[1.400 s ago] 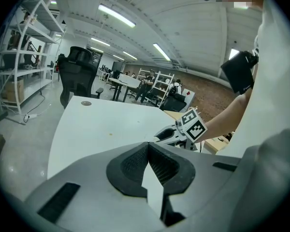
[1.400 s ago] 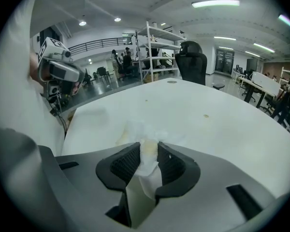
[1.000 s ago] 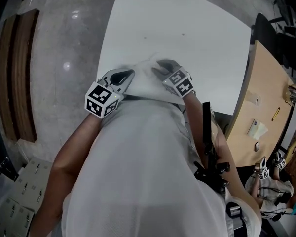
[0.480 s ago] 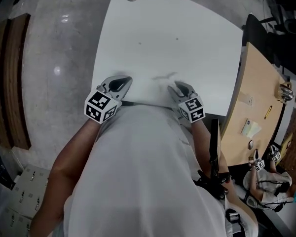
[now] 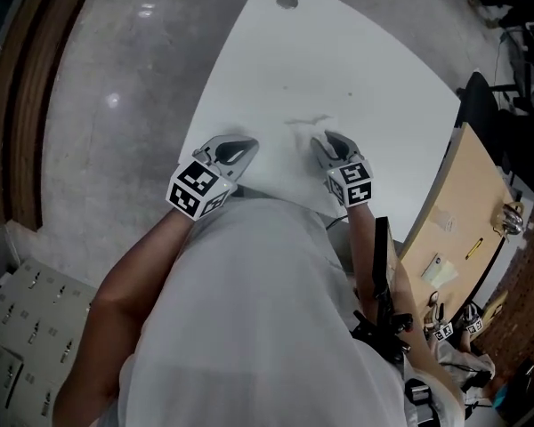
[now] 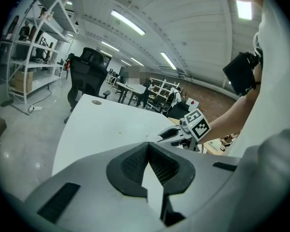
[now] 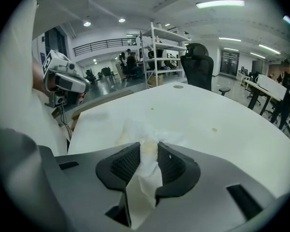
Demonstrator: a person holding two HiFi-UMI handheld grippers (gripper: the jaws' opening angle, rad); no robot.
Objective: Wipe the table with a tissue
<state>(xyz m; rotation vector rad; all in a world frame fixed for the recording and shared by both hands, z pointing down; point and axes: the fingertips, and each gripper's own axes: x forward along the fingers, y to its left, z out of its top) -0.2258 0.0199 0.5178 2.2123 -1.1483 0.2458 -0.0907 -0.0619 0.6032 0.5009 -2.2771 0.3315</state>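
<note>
Though crumpled, tissue (image 7: pixel 148 154) white; faintly yellowed

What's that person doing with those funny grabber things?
A person holds a gripper in each hand over a white table. The right gripper is pinching a crumpled white tissue, which lies spread on the tabletop just ahead of its jaws, so it looks like wiping is under way. The left gripper has its jaws together with nothing in them and sits near the table's close edge. A small yellowish spot shows farther out on the table.
</note>
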